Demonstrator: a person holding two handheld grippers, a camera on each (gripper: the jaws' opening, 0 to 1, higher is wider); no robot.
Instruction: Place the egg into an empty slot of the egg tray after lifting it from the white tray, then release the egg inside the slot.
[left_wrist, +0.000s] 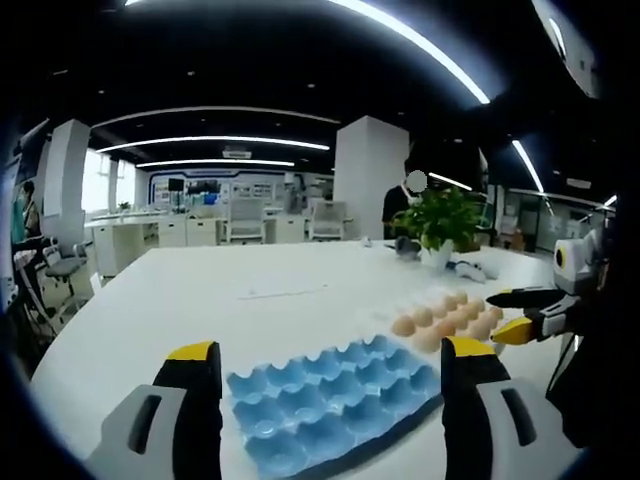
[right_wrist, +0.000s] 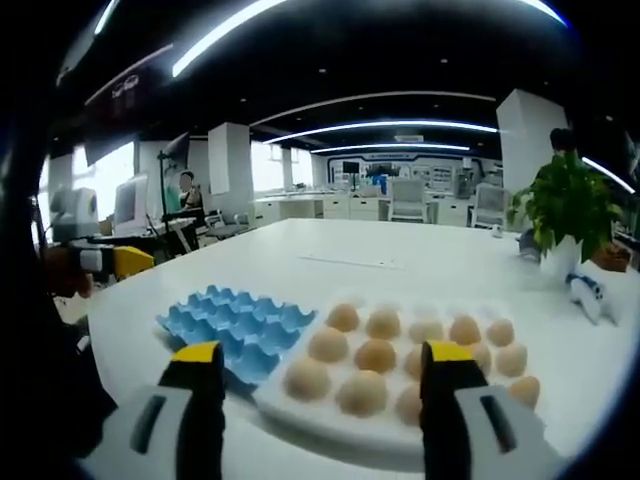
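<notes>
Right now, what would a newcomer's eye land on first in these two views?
Probably the eggs filling the white tray on the table, between the open right gripper jaws. Beside it lies the empty blue egg tray, framed by the open left gripper. Further back stands a potted plant.

From my remote seat I see both views lit by long ceiling light strips that bow hard with the fisheye, a pale sheen on the white surface below them, window glow far off, soft blur on distant desks, and only faint shadows.
</notes>
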